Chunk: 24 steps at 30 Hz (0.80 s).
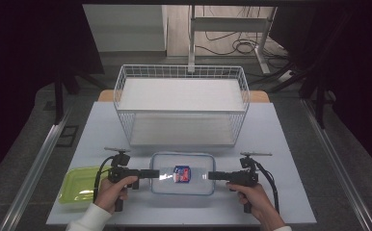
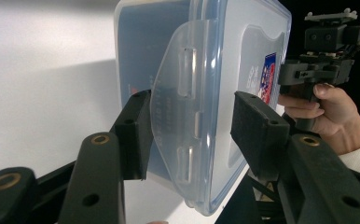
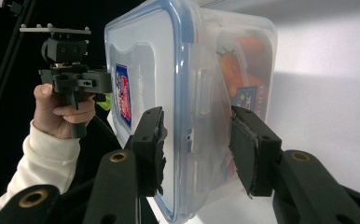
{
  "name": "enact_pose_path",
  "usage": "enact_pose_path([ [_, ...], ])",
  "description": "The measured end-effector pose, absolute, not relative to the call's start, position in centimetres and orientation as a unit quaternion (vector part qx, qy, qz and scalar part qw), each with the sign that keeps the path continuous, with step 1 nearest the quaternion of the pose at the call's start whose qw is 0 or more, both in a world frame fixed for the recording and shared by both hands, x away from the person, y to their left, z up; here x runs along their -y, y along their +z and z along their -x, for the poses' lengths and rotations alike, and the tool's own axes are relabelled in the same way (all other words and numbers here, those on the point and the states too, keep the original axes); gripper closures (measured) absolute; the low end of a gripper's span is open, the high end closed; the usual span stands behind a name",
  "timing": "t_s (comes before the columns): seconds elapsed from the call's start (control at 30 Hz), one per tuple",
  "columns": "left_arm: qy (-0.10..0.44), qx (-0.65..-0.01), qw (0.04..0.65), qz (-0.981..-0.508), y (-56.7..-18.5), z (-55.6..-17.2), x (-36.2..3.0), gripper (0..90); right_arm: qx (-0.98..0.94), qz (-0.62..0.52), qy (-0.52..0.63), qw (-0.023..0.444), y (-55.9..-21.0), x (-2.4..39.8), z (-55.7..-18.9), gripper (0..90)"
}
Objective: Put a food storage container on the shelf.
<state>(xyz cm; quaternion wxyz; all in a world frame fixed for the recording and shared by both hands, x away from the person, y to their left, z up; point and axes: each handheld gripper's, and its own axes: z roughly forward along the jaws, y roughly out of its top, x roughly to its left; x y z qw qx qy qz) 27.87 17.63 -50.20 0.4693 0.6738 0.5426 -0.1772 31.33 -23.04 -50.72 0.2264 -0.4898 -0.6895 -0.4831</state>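
While the clear lidded box (image 1: 182,173) sits near the tabletop's (image 1: 280,144) near edge, the left hand-held gripper (image 1: 156,173) and right hand-held gripper (image 1: 212,175) straddle its end latches, jaws apart, not visibly pressing.

Setting: laboratory or test room fitted for recording. Evidence: bare pale table (image 1: 280,144) with aluminium rails (image 1: 34,168) along its left and right edges, dark curtained surrounds, loose cables (image 1: 237,45) on the floor beyond the far edge, metal stand legs (image 1: 192,43).
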Motion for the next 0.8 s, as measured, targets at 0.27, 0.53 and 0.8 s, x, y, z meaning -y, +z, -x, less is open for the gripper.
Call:
enact_pose_path([
  [0.27,-0.168,-0.532,0.48,-0.677,-49.1,-27.6,-17.1,49.3,0.687,0.486,-0.493,0.22,-49.6,23.6,-31.1,56.9],
  [0.53,-0.161,-0.524,0.486,-0.68,-47.6,-27.4,-16.7,49.4,0.691,0.476,-0.501,0.213,-47.9,24.1,-31.1,57.0],
  [0.8,-0.148,-0.518,0.497,-0.68,-44.9,-27.5,-16.8,49.4,0.697,0.467,-0.507,0.199,-45.2,24.0,-31.4,57.0],
])
